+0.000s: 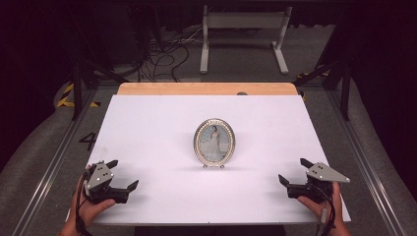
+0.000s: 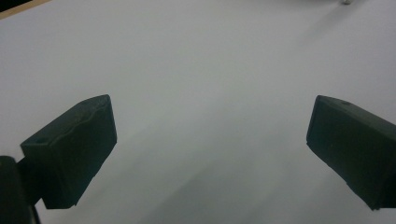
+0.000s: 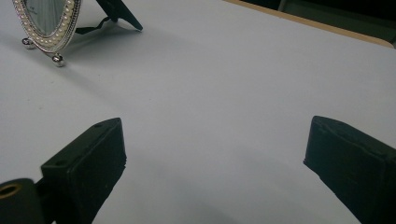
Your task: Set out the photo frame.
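High view: oval pearl-beaded silver frame (image 1: 214, 142) upright, smooth white table (image 1: 147, 128).

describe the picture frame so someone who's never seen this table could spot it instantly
Look at the white table from above: near its middle, between the left gripper and right gripper at the near corners, stands the picture frame. It is upright, oval and silver with a beaded rim, on small ball feet, propped by a dark back stand.

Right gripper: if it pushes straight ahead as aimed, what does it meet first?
Likely nothing: the right gripper faces bare white tabletop, with the oval photo frame off to one side. Depth is uncertain.
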Motion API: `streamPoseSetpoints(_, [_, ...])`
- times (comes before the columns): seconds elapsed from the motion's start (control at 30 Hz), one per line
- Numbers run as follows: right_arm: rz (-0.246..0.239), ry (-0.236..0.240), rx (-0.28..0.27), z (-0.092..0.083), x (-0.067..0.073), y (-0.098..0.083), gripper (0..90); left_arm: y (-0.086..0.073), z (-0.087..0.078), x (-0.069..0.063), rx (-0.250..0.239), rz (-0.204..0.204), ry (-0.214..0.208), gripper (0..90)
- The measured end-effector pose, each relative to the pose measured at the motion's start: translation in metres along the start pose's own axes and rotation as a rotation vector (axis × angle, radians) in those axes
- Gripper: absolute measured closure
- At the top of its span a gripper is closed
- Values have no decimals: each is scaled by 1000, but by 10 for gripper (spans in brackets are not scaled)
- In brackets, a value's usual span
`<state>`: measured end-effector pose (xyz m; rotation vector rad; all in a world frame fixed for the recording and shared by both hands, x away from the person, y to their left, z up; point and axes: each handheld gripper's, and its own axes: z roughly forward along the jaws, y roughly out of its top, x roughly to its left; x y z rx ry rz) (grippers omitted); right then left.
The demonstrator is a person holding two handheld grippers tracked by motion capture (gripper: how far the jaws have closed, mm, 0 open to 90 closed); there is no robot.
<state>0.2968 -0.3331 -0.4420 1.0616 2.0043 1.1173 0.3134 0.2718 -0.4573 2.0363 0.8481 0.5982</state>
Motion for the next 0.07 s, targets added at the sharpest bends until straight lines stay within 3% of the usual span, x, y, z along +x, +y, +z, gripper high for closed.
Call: streamPoseSetpoints(0.07, [2, -1, -1, 0, 0, 0, 53, 0, 1, 0, -1, -2, -1, 23])
